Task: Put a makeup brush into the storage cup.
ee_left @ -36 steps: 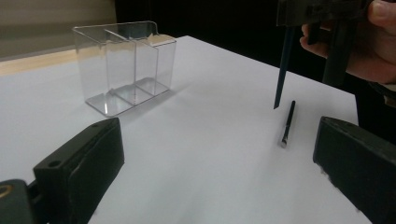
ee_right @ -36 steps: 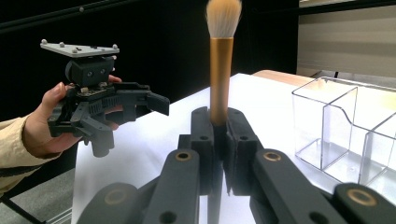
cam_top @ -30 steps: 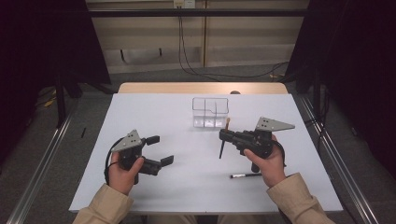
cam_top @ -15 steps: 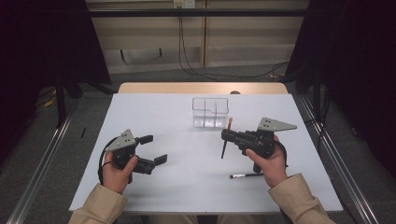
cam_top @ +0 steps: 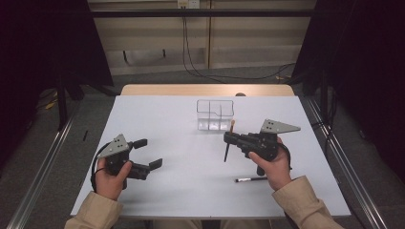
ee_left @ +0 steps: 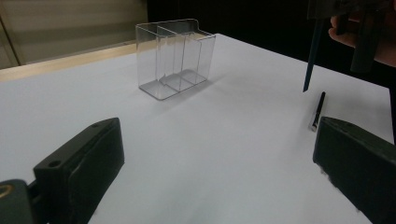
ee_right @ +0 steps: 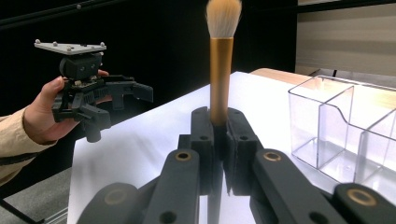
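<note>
The right hand-held gripper (cam_top: 230,137) has its jaws clamped on a makeup brush (ee_right: 220,70), held upright with the pale bristles on top and the dark handle hanging down below the jaws, clear of the white worktop (cam_top: 181,191). It sits just in front of and slightly to the right of the clear organizer (cam_top: 215,114), whose compartments look empty, though the transparent walls make that hard to be sure of. So the pick-up seems done and the placing is not: the brush has yet to be carried over the organizer's rim and lowered into a compartment. A second, thinner brush (cam_top: 251,179) lies flat on the worktop well in front of the organizer, near the right hand, untouched. The left hand-held gripper (cam_top: 149,153) stands with jaws wide apart and nothing between them, well to the organizer's front left.
</note>
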